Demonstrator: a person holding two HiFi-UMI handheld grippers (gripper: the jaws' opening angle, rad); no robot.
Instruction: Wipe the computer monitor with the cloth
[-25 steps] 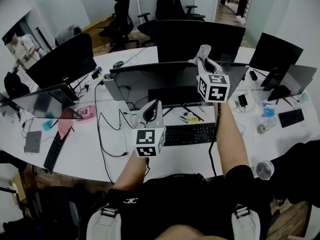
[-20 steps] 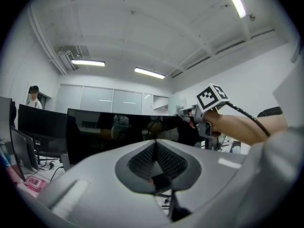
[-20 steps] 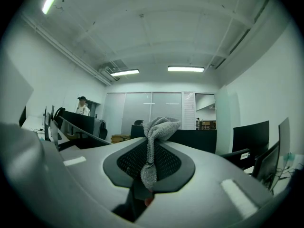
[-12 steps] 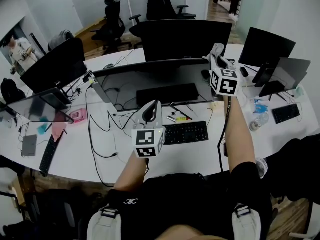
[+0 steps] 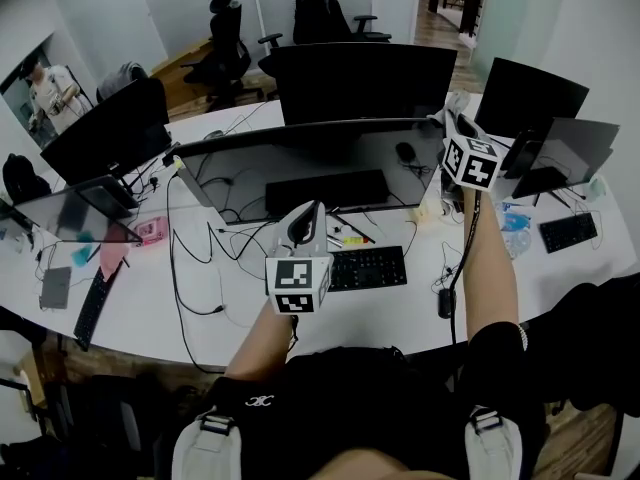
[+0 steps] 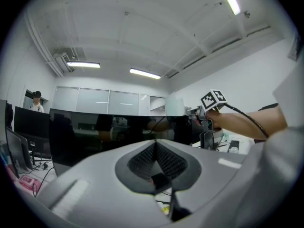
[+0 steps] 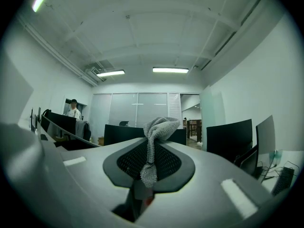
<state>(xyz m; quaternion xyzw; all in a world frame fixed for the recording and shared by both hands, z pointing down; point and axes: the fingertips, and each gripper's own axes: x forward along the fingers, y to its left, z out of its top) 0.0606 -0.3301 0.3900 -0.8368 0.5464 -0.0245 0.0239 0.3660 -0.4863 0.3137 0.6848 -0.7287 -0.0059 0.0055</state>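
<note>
A wide dark computer monitor (image 5: 320, 163) stands across the middle of the white desk (image 5: 200, 308). My right gripper (image 5: 452, 116) is raised at the monitor's upper right end, shut on a grey cloth (image 5: 458, 100). In the right gripper view the cloth (image 7: 159, 127) bunches out past the closed jaws. My left gripper (image 5: 304, 216) hovers in front of the monitor's middle, above the desk, shut with nothing in it. The left gripper view shows the dark screen (image 6: 95, 137) and, off to the right, the right gripper's marker cube (image 6: 213, 100).
A black keyboard (image 5: 365, 268) lies under the monitor, with loose cables (image 5: 190, 268) to its left. More monitors (image 5: 110, 128) and laptops ring the desk, office chairs (image 5: 325, 3) stand behind, and a person (image 5: 55, 88) stands at far left. A bottle (image 5: 515, 238) lies at right.
My right gripper has carried the cloth rightward along the monitor's top, from near its middle to its right end. The left gripper has barely moved.
</note>
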